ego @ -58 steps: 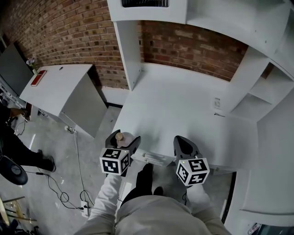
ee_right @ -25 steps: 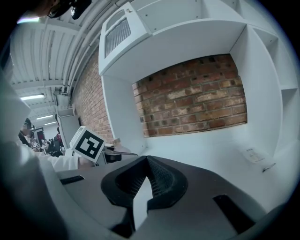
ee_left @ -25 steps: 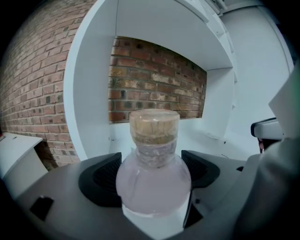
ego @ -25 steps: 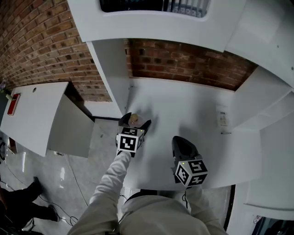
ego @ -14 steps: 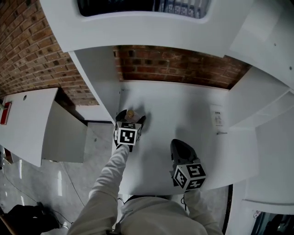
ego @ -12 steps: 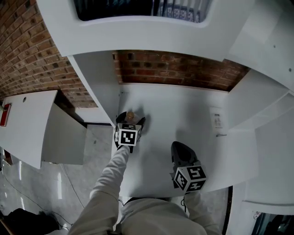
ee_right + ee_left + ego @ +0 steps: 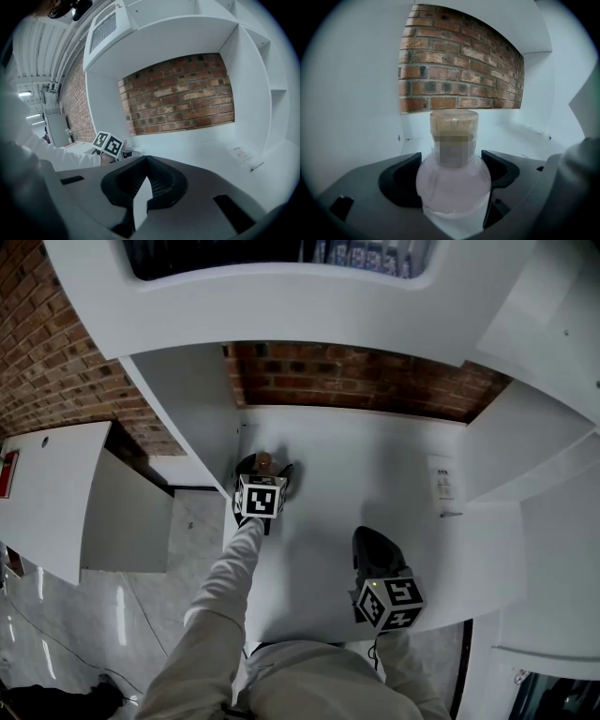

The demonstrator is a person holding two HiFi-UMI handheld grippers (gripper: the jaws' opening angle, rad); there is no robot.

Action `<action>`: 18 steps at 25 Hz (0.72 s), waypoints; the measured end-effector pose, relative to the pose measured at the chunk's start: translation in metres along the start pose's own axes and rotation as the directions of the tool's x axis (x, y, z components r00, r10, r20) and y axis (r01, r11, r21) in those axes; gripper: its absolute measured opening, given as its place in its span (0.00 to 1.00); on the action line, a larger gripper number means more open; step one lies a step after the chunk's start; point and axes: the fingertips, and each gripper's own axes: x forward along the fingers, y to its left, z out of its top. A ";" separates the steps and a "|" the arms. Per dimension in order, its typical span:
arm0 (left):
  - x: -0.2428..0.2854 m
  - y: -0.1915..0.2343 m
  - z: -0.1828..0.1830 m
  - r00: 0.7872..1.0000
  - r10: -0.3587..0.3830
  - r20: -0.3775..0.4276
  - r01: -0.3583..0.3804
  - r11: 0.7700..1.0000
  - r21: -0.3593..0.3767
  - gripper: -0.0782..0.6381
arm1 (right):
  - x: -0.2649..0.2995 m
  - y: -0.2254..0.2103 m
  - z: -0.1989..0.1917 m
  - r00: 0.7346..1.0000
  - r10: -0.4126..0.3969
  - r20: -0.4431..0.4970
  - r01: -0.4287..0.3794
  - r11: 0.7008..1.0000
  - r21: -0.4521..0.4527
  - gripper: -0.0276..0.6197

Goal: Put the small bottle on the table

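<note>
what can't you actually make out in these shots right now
- Bottle base: whether it rests on the table cannot be told. In the head view the left gripper and its cube cover it. In the left gripper view the gripper's body cuts it off.
- Bottle neck: blurred over in the left gripper view.
- Print on the sticker: too small in the head view.

Held in the left claw (image 7: pixel 452 164), matt dark-grey plastic, the small bottle (image 7: pixel 452 187) is clear glossy plastic, its cap (image 7: pixel 453 123) tan and grainy. Beyond: smooth white tabletop (image 7: pixel 511 133), rough brick wall (image 7: pixel 454 79).
</note>
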 end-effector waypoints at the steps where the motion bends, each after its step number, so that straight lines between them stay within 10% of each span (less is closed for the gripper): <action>1: 0.002 0.002 0.002 1.000 0.001 0.001 -0.001 1.000 -0.002 0.66 | 0.001 0.000 -0.001 1.000 -0.001 -0.002 0.001 1.000 0.001 0.09; 18: 0.032 0.005 -0.002 0.997 0.008 -0.079 -0.007 1.000 0.005 0.66 | 0.007 0.001 -0.003 1.000 0.006 -0.017 -0.006 1.000 -0.009 0.09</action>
